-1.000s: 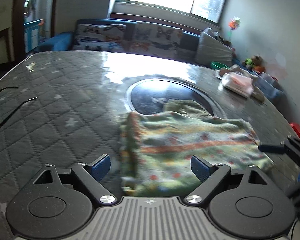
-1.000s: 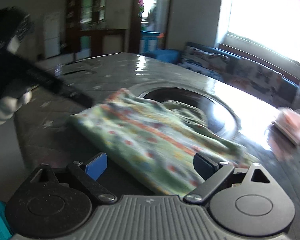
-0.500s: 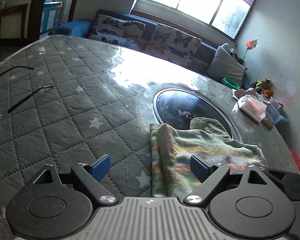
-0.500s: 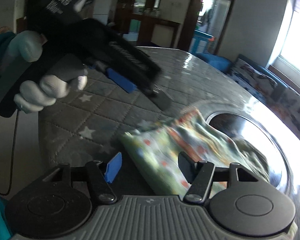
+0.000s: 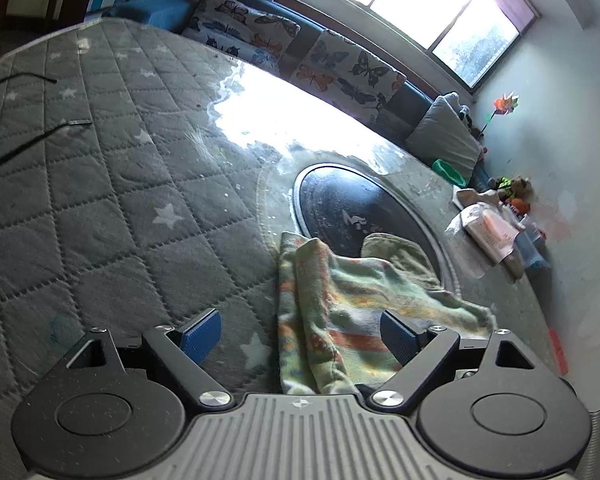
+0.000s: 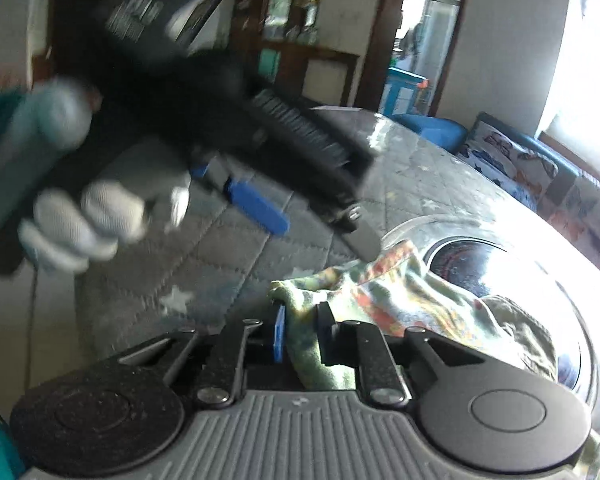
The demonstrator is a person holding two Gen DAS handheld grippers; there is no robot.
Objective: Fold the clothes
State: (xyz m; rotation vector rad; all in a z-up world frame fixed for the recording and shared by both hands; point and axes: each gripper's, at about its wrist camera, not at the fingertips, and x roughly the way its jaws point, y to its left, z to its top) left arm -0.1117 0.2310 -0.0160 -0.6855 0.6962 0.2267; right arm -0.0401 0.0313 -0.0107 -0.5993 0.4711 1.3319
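A green garment (image 5: 340, 292) with orange and red print lies crumpled on the quilted grey table cover (image 5: 120, 208), partly over a round black inset (image 5: 352, 208). My left gripper (image 5: 300, 340) hangs open just above the garment's near end, with cloth in front of its right pad (image 5: 398, 338) and bare quilt by its left pad. In the right wrist view my right gripper (image 6: 302, 336) is closing its jaws, and its pads pinch the near edge of the garment (image 6: 400, 300). There too, a gloved hand (image 6: 80, 224) holds the left gripper (image 6: 320, 236), open beside the cloth's raised corner.
Two thin black cables (image 5: 40, 140) lie on the quilt at the left. A plastic-wrapped bundle (image 5: 488, 236) sits at the table's right edge. A sofa with butterfly cushions (image 5: 300, 60) runs behind the table under a bright window. A doorway and shelves (image 6: 300, 20) lie beyond.
My right gripper's jaws went from wide apart to closed on the garment's near edge. The left gripper rolled and shifted, so the cloth now sits toward its right finger.
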